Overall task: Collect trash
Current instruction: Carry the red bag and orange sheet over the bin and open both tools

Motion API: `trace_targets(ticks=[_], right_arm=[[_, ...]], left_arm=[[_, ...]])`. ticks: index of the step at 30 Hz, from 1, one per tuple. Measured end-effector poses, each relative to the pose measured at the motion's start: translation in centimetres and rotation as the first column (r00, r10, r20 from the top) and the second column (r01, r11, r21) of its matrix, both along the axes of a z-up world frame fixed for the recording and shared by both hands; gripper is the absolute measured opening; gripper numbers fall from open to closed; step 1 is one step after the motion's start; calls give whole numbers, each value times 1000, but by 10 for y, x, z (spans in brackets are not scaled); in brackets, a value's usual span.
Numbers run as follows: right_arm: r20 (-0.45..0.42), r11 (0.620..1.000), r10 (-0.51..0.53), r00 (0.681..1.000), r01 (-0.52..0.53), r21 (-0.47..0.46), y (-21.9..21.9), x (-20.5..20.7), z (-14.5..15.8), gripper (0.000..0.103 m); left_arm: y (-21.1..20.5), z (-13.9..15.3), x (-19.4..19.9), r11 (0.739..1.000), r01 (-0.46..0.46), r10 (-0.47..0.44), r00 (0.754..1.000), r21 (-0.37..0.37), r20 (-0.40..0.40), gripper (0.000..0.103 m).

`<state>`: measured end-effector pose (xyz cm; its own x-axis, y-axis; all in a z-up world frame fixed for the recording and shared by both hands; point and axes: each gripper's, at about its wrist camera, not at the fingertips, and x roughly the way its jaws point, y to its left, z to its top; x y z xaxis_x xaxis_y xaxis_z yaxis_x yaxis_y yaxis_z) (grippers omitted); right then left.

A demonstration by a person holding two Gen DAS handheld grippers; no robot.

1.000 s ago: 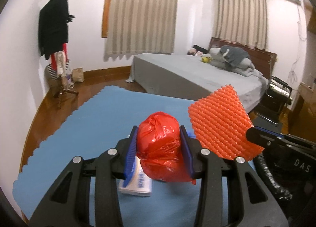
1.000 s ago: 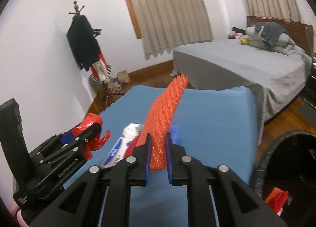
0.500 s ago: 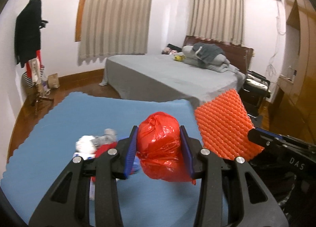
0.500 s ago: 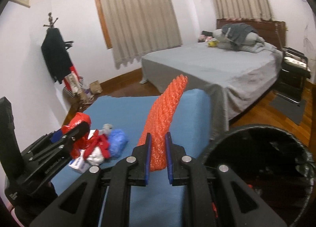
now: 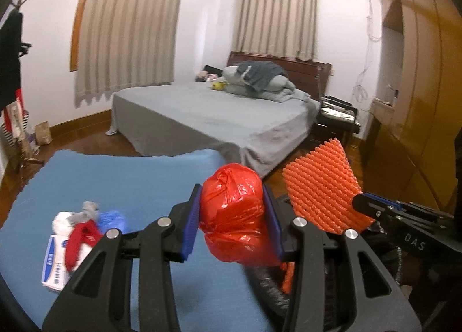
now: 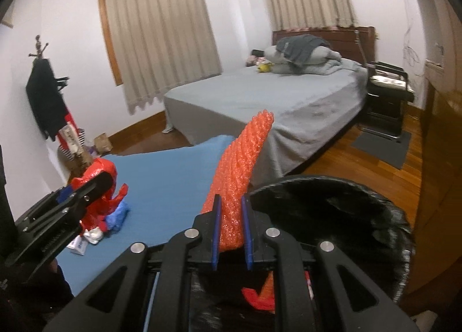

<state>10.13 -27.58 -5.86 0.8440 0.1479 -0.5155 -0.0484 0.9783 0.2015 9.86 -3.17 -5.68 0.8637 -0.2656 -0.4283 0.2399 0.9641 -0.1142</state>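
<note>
My left gripper [image 5: 232,216] is shut on a knotted red plastic bag [image 5: 234,213], held above the blue foam mat [image 5: 130,182]; the same red bag [image 6: 99,187] shows at the left in the right wrist view. My right gripper [image 6: 231,222] is shut on an orange bubble-wrap sheet [image 6: 242,170], which stands up between its pads and hangs over the rim of a black-lined trash bin [image 6: 361,216]. The orange sheet [image 5: 323,187] also shows at the right in the left wrist view. Red scraps [image 6: 260,297] lie inside the bin.
On the mat's left lie a white box [image 5: 55,262], a red scrap [image 5: 80,239], a blue bag [image 5: 112,221] and a white wad [image 5: 65,218]. A grey bed [image 6: 283,107] stands beyond the mat. A black chair [image 6: 387,92], a dark floor mat [image 6: 384,144] and wooden cabinets [image 5: 418,101] are on the right.
Both grippers have swung to the right with their loads. The black bin has come under the right gripper, and the trash pile has slid to the left of both views.
</note>
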Motion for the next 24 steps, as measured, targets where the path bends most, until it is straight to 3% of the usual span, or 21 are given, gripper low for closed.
trace_targets(ticks=[14, 24], right_arm=[[-49, 990, -141, 989, 140, -11, -74, -20, -23, 13], [-115, 980, -199, 973, 200, -5, -100, -24, -53, 13]], left_arm=[[-83, -14, 6, 989, 147, -147, 989, 7, -12, 40], [-126, -38, 12, 976, 217, -217, 975, 5, -57, 40]])
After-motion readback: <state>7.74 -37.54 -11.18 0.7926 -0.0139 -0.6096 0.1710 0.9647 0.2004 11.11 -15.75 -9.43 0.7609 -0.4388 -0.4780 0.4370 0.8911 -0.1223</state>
